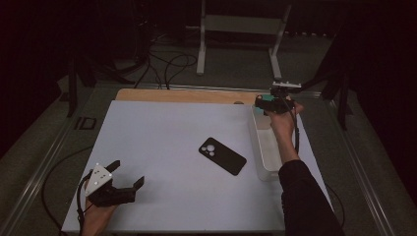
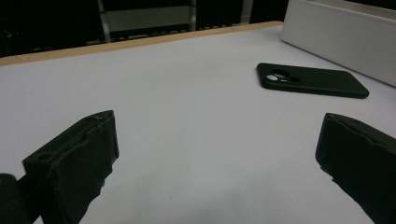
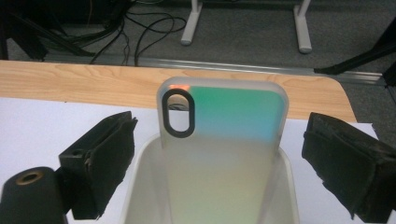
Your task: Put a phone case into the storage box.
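The right gripper (image 1: pixel 274 102) is hovering over the far end of the white bin (image 1: pixel 266 147), its jaws standing wide apart and pressing on nothing. Between them, seen in the right gripper view, an iridescent case (image 3: pixel 223 140) is leaning upright against the bin's far wall (image 3: pixel 140 154), clear of both pads, its oval camera cut-out at the upper left. That case is therefore lying inside the bin, released; this part of the sorting is judged done.

The left gripper (image 1: pixel 127 181) is resting low at the near left of the white table (image 1: pixel 162 123), jaws likewise spread wide and holding nothing, pointing toward the middle of the board.

A black case (image 1: pixel 222 156) is lying flat on the table, just left of the bin and well apart from both grippers. It is judged to be the item left to collect: neither gripper is touching it, and it is waiting outside the bin.
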`<state>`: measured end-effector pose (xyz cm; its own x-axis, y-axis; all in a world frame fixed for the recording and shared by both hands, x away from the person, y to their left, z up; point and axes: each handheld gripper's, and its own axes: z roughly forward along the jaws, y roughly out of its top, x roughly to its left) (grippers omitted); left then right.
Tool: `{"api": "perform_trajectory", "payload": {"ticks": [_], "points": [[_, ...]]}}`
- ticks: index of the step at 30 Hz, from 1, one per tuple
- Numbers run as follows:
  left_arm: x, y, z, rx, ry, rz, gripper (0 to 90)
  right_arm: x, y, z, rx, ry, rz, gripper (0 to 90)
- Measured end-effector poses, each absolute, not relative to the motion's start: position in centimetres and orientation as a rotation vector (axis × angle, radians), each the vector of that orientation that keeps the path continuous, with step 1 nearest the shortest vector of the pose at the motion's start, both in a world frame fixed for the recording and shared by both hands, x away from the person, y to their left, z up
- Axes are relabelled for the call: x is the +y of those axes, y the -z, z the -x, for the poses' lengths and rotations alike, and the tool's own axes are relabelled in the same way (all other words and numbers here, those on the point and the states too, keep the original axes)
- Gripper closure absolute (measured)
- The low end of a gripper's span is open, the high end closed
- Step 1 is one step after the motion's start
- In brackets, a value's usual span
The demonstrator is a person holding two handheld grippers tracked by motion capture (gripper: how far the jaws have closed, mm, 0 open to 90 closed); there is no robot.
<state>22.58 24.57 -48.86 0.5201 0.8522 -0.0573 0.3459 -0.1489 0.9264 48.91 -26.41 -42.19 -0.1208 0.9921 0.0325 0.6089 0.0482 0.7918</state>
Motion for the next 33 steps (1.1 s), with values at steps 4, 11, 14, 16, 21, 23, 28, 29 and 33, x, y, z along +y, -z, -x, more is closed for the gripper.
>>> {"api": "perform_trajectory", "payload": {"ticks": [4, 11, 14, 16, 21, 23, 28, 29, 33], "points": [[24.5, 48.9, -22.6, 1.015, -0.613, -1.73, 0.1, -26.4, 41.8, -48.2, 1.825, -0.923, -1.575, 9.5], [24.5, 48.9, -22.6, 1.016, -0.612, -1.735, 0.1, -26.1, 41.7, -46.5, 1.877, -0.975, -1.518, 9.5], [24.4, 48.9, -22.6, 1.015, -0.613, -1.735, 0.1, -25.9, 41.7, -45.4, 1.908, -1.017, -1.498, 9.5], [24.4, 49.0, -22.6, 1.014, -0.613, -1.737, 0.1, -25.7, 41.5, -44.5, 1.926, -1.061, -1.475, 9.5], [24.4, 49.0, -22.6, 1.014, -0.612, -1.74, 0.1, -25.3, 41.0, -43.0, 1.96, -1.09, -1.415, 9.5], [24.4, 49.0, -22.6, 1.014, -0.612, -1.738, 0.1, -25.2, 40.9, -42.8, 1.966, -1.098, -1.408, 9.5], [24.3, 49.0, -22.6, 1.015, -0.612, -1.736, 0.1, -24.5, 40.4, -41.5, 2.015, -1.141, -1.346, 9.5], [24.3, 49.0, -22.6, 1.015, -0.613, -1.738, 0.1, -24.3, 40.3, -41.3, 2.027, -1.149, -1.331, 9.5], [24.3, 49.0, -22.6, 1.014, -0.613, -1.742, 0.1, -23.7, 40.2, -40.5, 2.062, -1.164, -1.294, 9.5]]}}
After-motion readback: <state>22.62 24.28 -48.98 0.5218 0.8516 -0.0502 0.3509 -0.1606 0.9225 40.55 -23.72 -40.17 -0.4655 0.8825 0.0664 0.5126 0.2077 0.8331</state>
